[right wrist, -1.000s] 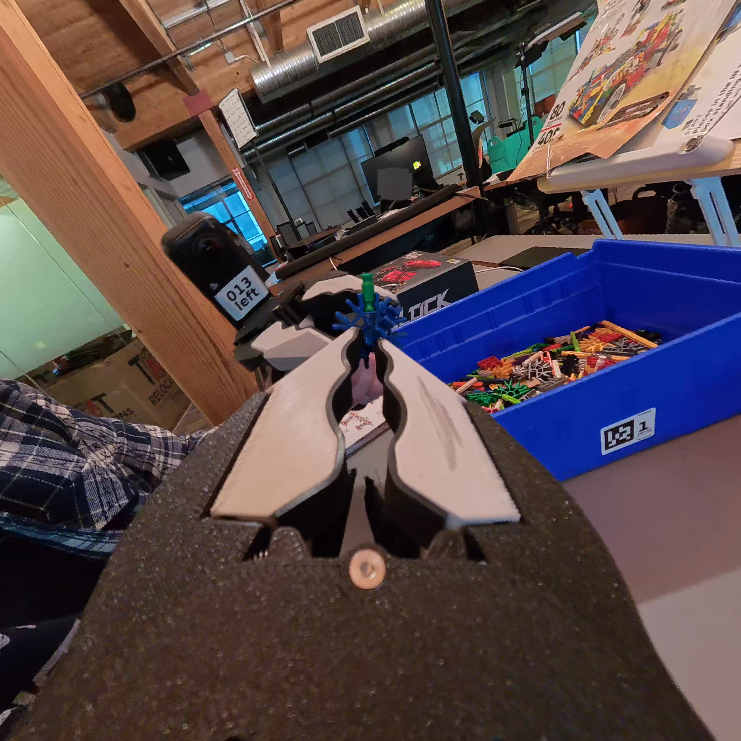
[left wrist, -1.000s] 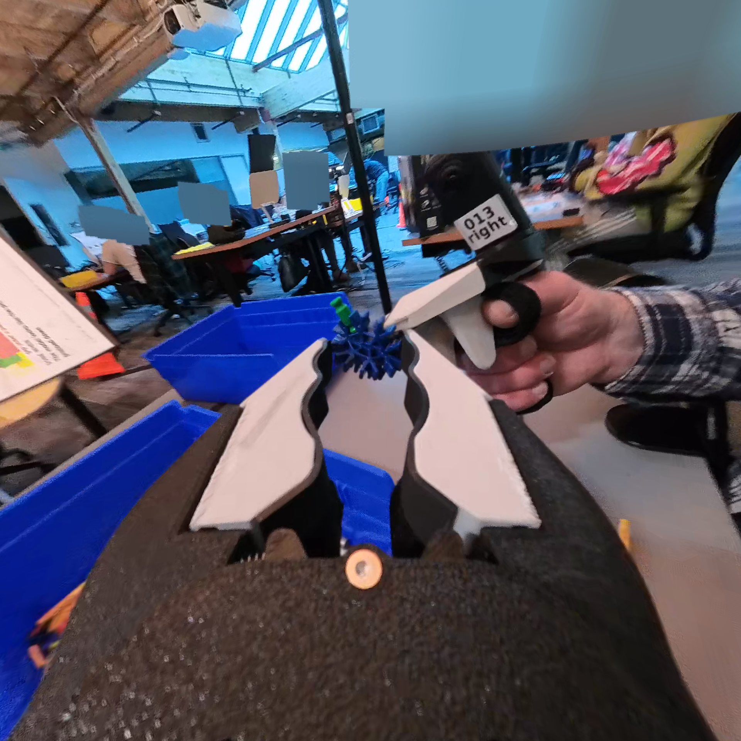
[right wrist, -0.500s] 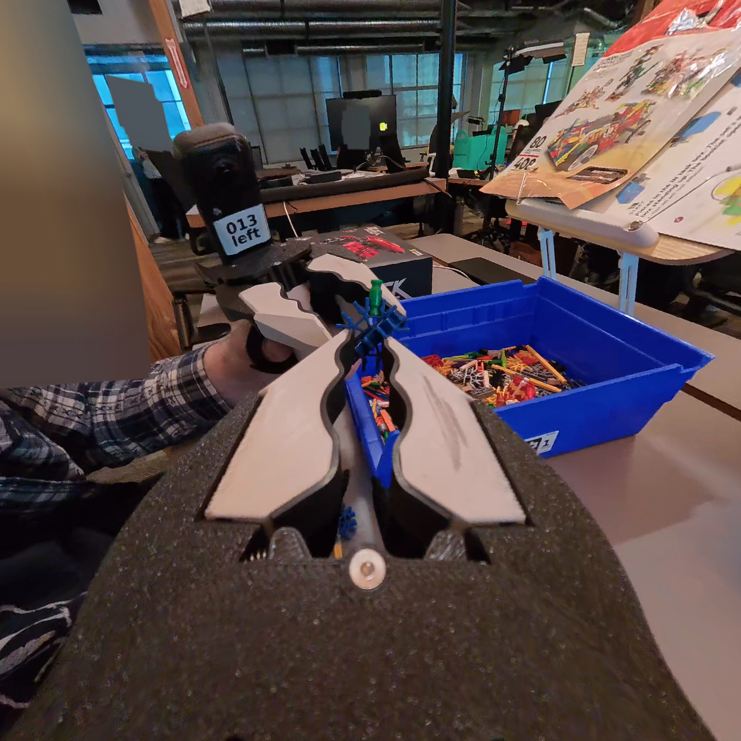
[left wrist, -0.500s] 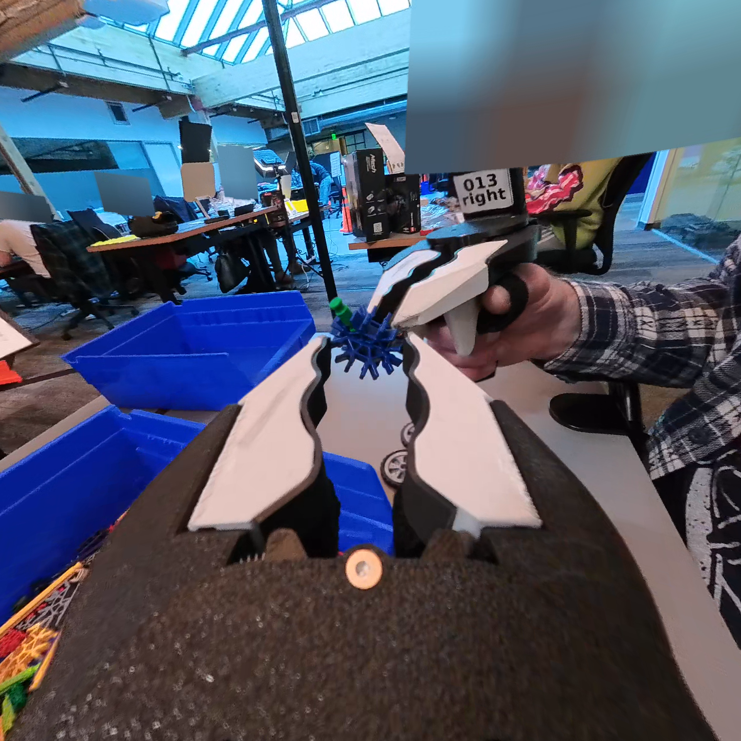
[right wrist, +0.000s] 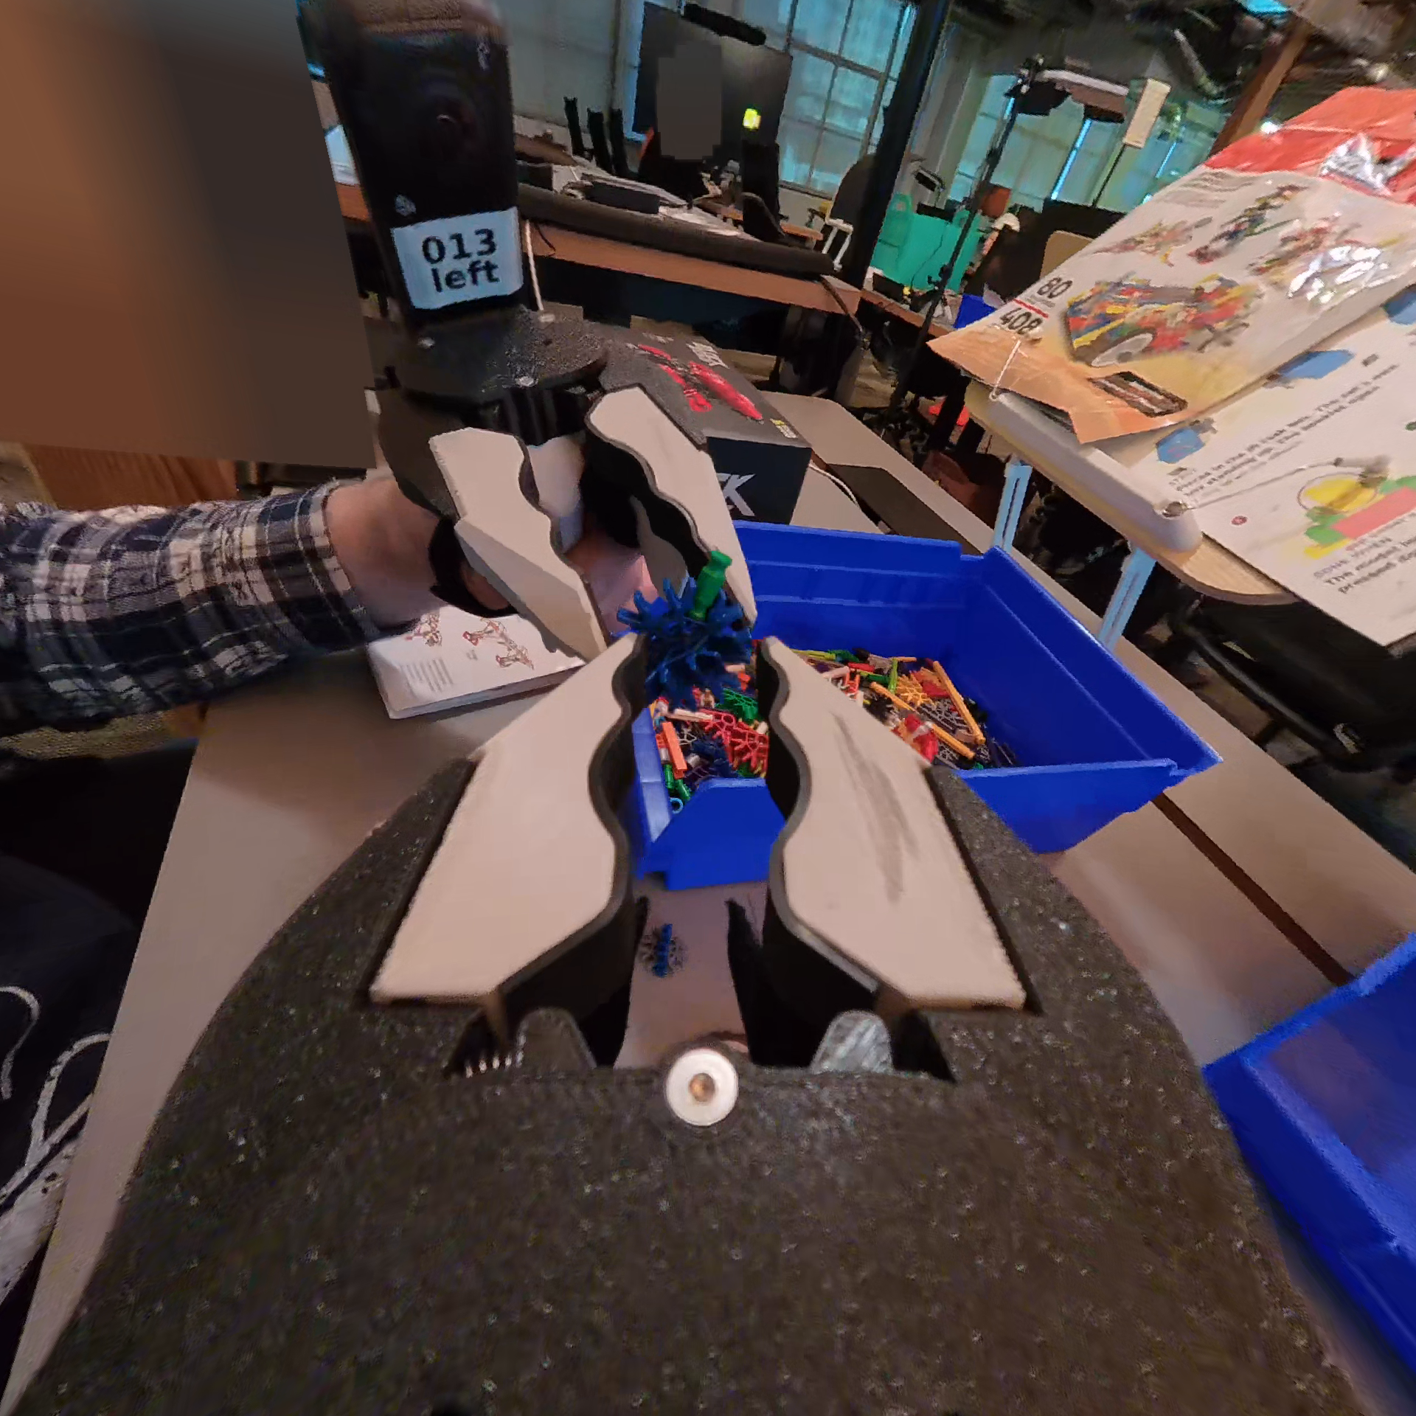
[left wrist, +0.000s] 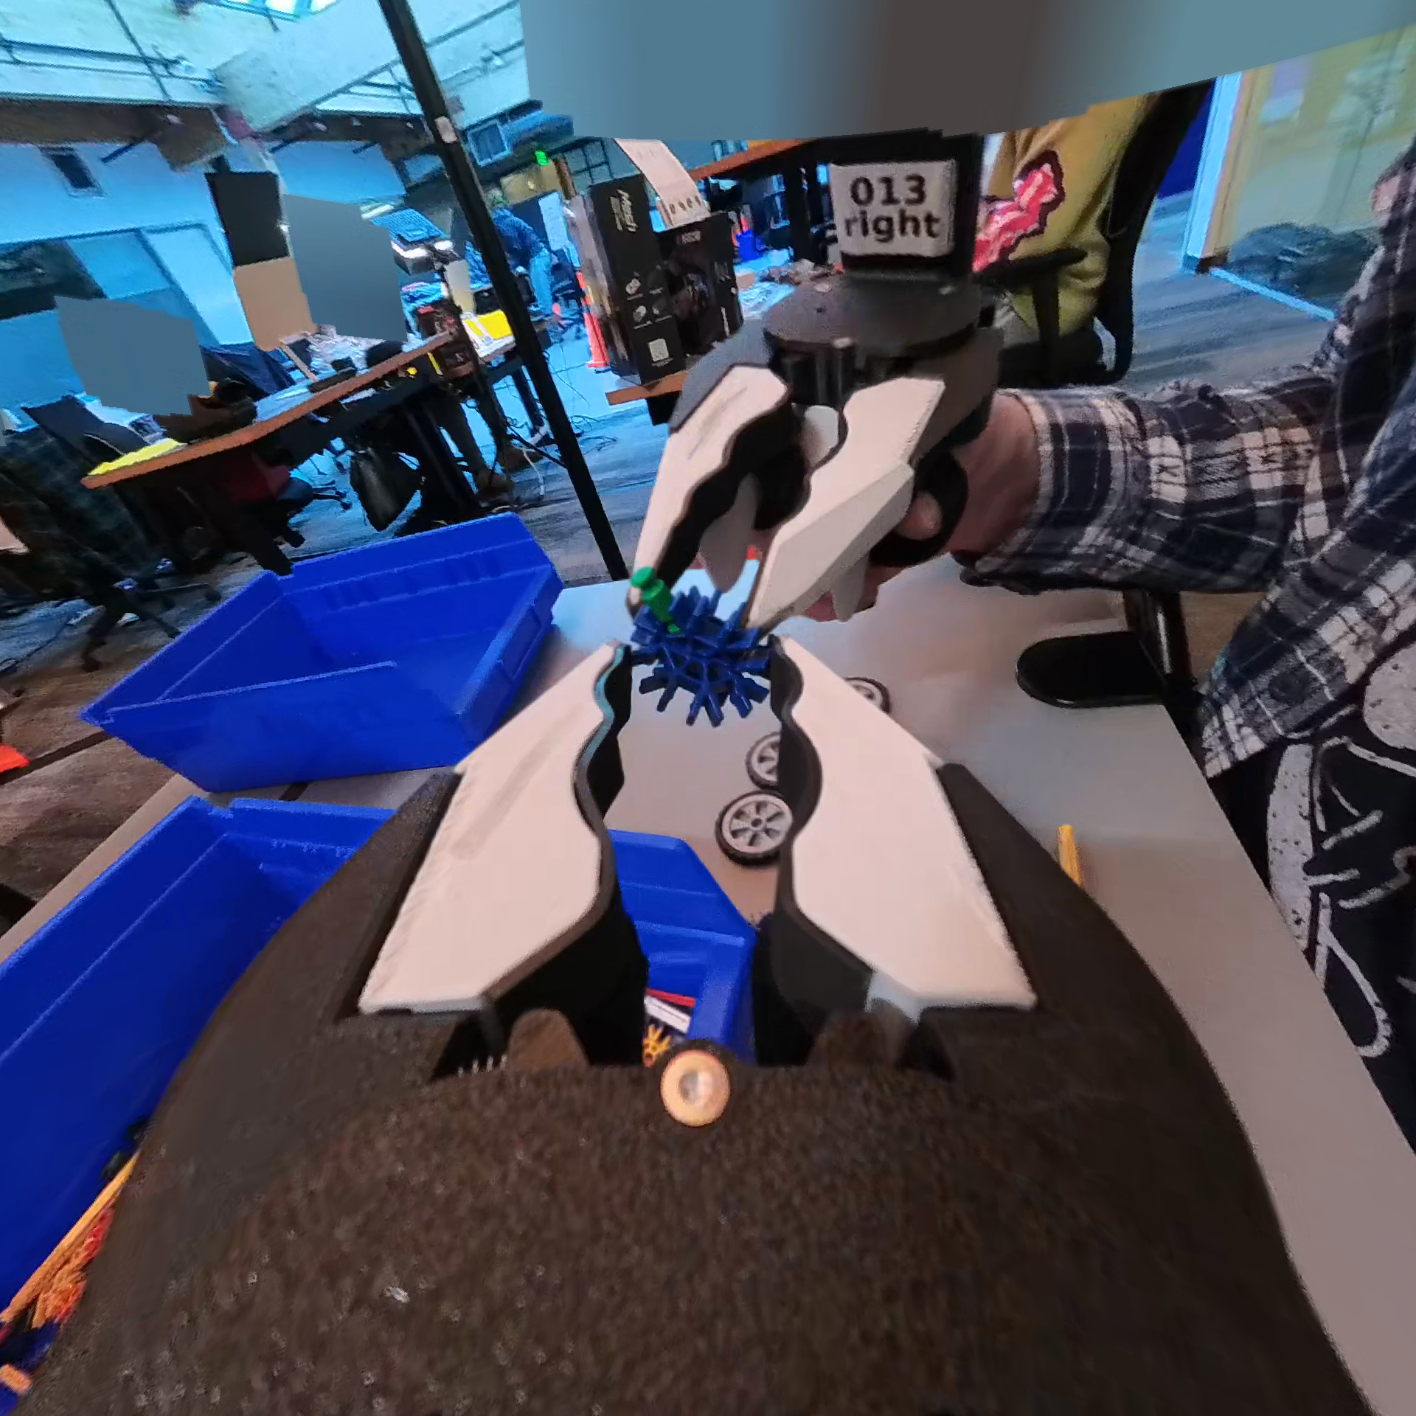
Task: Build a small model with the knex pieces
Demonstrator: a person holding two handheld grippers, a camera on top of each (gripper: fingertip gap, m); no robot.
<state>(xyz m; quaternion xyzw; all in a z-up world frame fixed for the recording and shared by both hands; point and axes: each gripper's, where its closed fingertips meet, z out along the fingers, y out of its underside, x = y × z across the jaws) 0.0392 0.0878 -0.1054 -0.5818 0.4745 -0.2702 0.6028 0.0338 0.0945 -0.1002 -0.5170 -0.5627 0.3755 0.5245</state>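
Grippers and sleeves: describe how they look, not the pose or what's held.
Each gripper, left and right, has two pale grey jaws with wavy black inner edges, set in a black, speckled foam body with a round fastener at the centre. On top of each stands a black camera bearing a white label. Both sleeves are dark-and-white plaid. No cables show.

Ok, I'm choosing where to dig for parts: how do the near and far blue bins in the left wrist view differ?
The near bin holds coloured pieces, seen at the frame's lower left; the far bin looks empty. The near bin is partly hidden behind the left gripper; the far bin shows almost whole. Both are blue, open-topped plastic.
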